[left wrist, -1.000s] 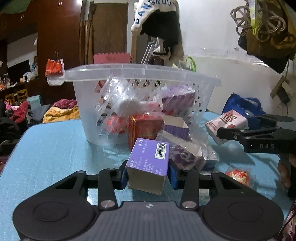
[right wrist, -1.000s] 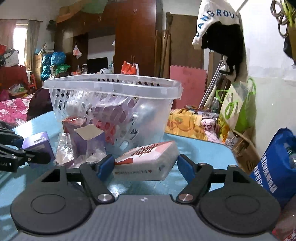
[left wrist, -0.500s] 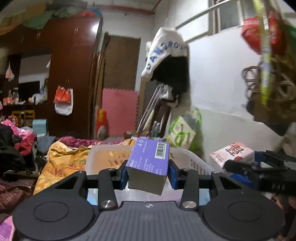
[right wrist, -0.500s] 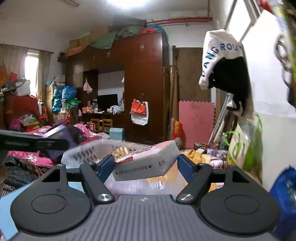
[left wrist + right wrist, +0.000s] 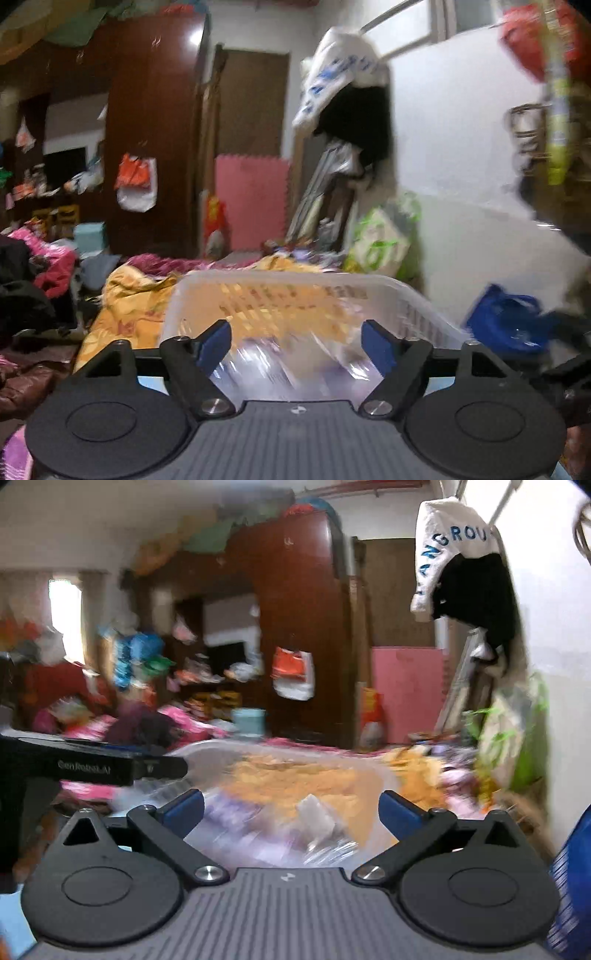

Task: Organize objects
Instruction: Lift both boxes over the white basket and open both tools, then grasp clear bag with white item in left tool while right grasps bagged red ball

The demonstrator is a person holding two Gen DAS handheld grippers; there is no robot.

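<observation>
A clear plastic basket [image 5: 417,295] sits just ahead and below both grippers, blurred by motion; its rim also shows in the right wrist view [image 5: 207,749]. Purple and clear packages [image 5: 280,365] lie blurred inside it, also seen in the right wrist view [image 5: 258,830]. My left gripper [image 5: 297,345] is open and empty above the basket's near rim. My right gripper [image 5: 291,810] is open and empty over the basket. The left gripper's black body [image 5: 92,766] shows at the left of the right wrist view.
A blue bag [image 5: 509,321] lies to the right of the basket. An orange blanket [image 5: 125,295] and heaps of clothes lie beyond. A brown wardrobe [image 5: 295,627], a pink foam mat [image 5: 402,694] and hanging clothes [image 5: 465,565] stand at the back.
Both grippers have opened over the basket. The purple box has left the left gripper and the white and red box has left the right gripper; both views are now motion-blurred.
</observation>
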